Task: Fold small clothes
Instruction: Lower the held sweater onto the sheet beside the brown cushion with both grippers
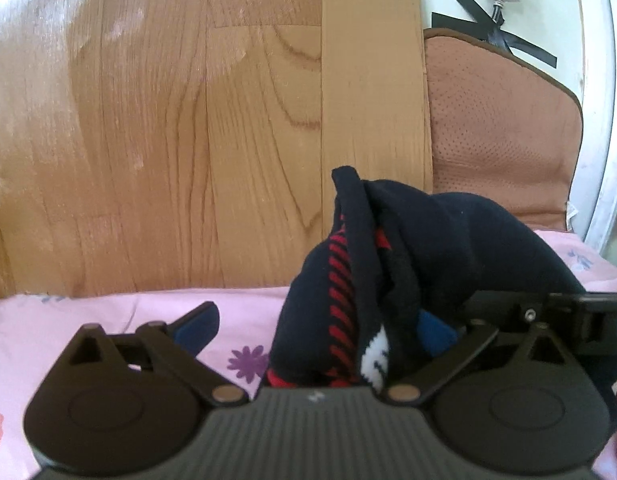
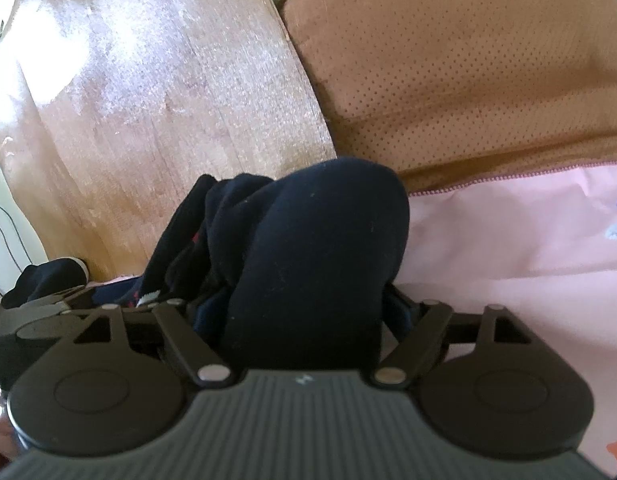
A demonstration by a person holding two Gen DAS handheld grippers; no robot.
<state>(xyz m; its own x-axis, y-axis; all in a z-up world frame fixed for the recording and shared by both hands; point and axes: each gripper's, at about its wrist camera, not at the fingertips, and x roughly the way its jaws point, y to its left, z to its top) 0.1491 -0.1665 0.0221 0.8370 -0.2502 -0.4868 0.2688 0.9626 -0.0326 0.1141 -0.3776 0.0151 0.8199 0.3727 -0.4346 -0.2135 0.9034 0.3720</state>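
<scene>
Both grippers are basically in the same bundle: the navy sock (image 1: 388,264) stands bunched up off the pink bed (image 1: 108,320). The left gripper (image 1: 316,332) gapes wide around it, the right gripper (image 2: 304,308) looks clamped on its other end.

Bright daylight, seemingly from the left, glares on soft-focus wood panel (image 2: 120,52).

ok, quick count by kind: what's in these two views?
Claws: 2 (left claw, right claw)
Navy clothes bundle, with red stripes: 1
Brown cushion: 1
Pink floral sheet: 1
Total: 5
</scene>
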